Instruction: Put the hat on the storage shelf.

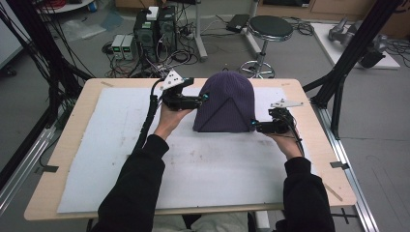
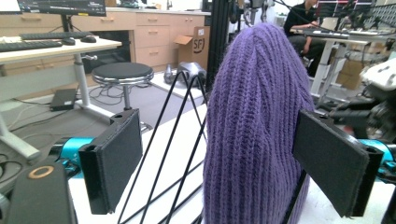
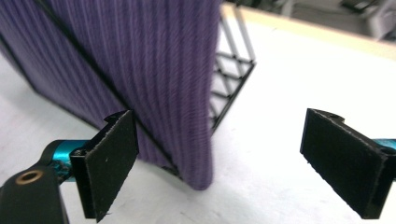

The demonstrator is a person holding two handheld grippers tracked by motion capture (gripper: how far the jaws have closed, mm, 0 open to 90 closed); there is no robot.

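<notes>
Purple beanie (image 1: 225, 102) upright on wire stand (image 2: 177, 140), crown skyward, long axis vertical

Black long sleeves, black hand-held gripper (image 1: 199, 100) with teal accents, grey triangular plates, black cables

The hat (image 1: 225, 102) stands on the mat (image 1: 121, 145), between both tongs.

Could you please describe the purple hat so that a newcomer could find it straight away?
Look at the white mat covering the wooden table. Near its far edge, between the two handheld grippers, a purple ribbed knit hat stands upright on a black wire frame, the one domed, coloured shape there.
</notes>
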